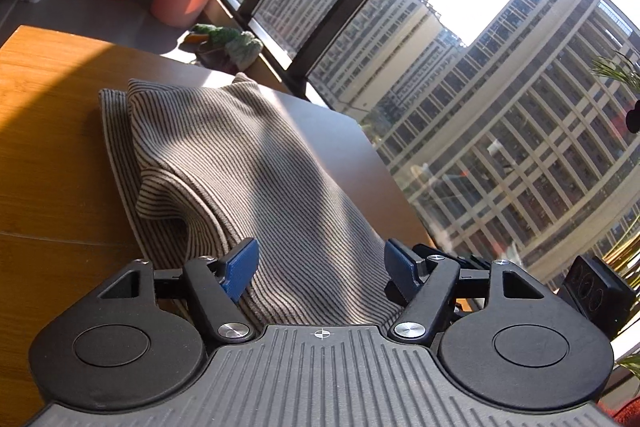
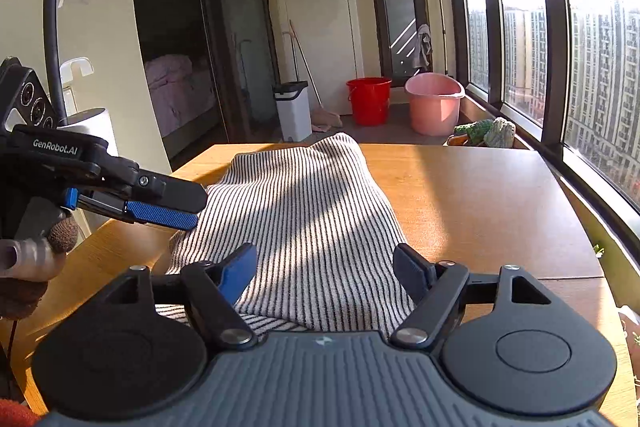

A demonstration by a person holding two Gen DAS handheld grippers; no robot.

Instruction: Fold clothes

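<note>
One striped garment (image 2: 304, 227), already folded into a long strip, lying mid wooden surface (image 2: 480, 195). Looks soft, light, floppy, bunches easily. Best grabbed at the near edge. Left gripper (image 2: 192, 211) and right gripper (image 2: 325, 275) both spread apart, holding nothing.

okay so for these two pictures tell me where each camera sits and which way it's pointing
Left wrist: on the left gripper, jaws open, tilted over the striped garment toward the windows.
Right wrist: on the right gripper, jaws open, facing along the table; the left gripper and a hand show.
Shared: garment, table, red bucket, pink bucket.
</note>
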